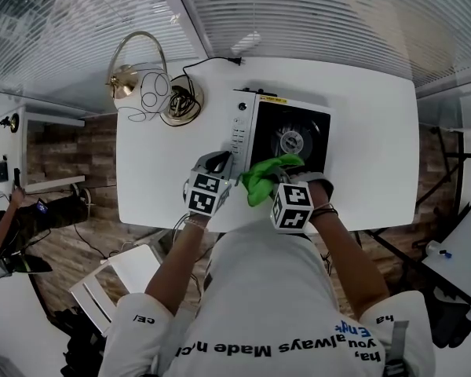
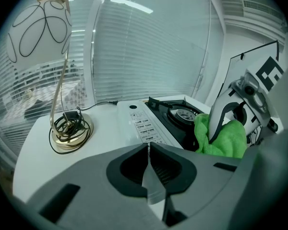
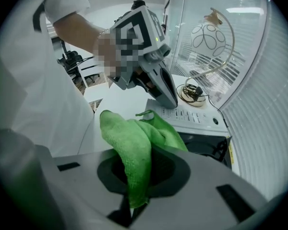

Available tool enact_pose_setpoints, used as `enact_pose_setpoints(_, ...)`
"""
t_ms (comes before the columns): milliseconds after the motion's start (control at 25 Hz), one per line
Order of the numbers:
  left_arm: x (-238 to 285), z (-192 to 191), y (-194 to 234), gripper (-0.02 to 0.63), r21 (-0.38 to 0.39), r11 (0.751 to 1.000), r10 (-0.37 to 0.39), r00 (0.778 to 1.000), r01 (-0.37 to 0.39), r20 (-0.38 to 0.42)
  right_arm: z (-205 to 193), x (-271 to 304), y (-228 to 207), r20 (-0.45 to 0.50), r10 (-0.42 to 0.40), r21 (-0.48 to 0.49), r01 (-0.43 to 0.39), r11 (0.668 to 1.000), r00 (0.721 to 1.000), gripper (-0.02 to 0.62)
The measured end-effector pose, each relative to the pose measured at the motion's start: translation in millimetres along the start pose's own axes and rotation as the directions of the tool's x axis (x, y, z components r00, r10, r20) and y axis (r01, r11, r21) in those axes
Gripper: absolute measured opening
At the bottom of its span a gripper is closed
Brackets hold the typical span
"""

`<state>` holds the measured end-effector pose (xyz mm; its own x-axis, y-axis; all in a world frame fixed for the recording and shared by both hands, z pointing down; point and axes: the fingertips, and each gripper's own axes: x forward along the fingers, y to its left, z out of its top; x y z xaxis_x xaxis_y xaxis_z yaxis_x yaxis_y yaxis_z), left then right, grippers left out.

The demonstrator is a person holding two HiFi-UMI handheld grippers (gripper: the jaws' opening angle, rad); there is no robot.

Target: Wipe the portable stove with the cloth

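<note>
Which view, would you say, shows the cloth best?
The right gripper view: the cloth is close up, pinched in the right gripper. The head view shows it small, at the stove's edge; the left gripper view, partly behind that gripper.

cloth (image 1: 268, 177) – bright green | stove (image 1: 276, 134) – white, black top | table (image 1: 157, 171) – white

Green cloth (image 1: 265, 177) at a white portable stove (image 1: 240, 129).
The bunched cloth, clamped in the right gripper (image 3: 139, 176), drapes over the stove's near edge beside its black burner well.
</note>
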<state>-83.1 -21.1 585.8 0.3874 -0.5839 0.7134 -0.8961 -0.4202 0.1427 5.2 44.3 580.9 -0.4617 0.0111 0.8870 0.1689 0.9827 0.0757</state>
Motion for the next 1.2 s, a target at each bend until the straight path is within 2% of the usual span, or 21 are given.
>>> enact_pose_setpoints(120,-0.1,0.2,0.2,0.023,-0.006,1.000,-0.004,1.000,0.004,0.001,16.0,-24.9,-10.7,0.053,-0.031,0.011,0.030,0.999,0.998,0.037)
enact_pose_setpoints(280,-0.7,0.4,0.6,0.023,-0.009,1.000,-0.003,1.000,0.003,0.006,46.1,-64.4,-50.8,0.127,-0.163,-0.001,0.164,0.986,0.978,0.037)
enact_pose_setpoints(360,-0.7,0.0,-0.2,0.023,-0.008,1.000,-0.006,1.000,0.007,0.006,55.7,-66.2,-65.6,0.137,-0.192,-0.021,0.197,0.980,0.972,0.038)
enact_pose_setpoints(440,-0.4,0.0,-0.1,0.023,-0.008,1.000,-0.009,1.000,0.009,0.005,57.0,-48.7,-70.3,0.108,-0.166,-0.055,0.173,0.983,0.980,0.037)
enact_pose_setpoints(560,-0.1,0.4,0.2,0.023,-0.012,1.000,-0.011,1.000,0.011,0.005,49.5,-11.6,-61.7,0.040,-0.061,-0.087,0.065,0.994,0.997,0.037)
enact_pose_setpoints(720,0.3,1.0,-0.3,0.023,-0.014,1.000,-0.014,1.000,0.014,0.007,38.2,14.5,-45.2,-0.021,0.057,-0.062,-0.059,0.996,0.998,0.037)
enact_pose_setpoints(880,0.6,1.0,0.4,0.023,-0.020,1.000,-0.016,1.000,0.016,0.012,34.5,21.8,-48.4,-0.029,0.078,-0.022,-0.078,0.997,0.997,0.037)
enact_pose_setpoints(1200,-0.2,0.9,1.1,0.023,-0.028,0.999,-0.025,1.000,0.026,0.019,19.8,25.4,-75.9,-0.051,0.041,0.000,-0.041,0.999,0.998,0.037)
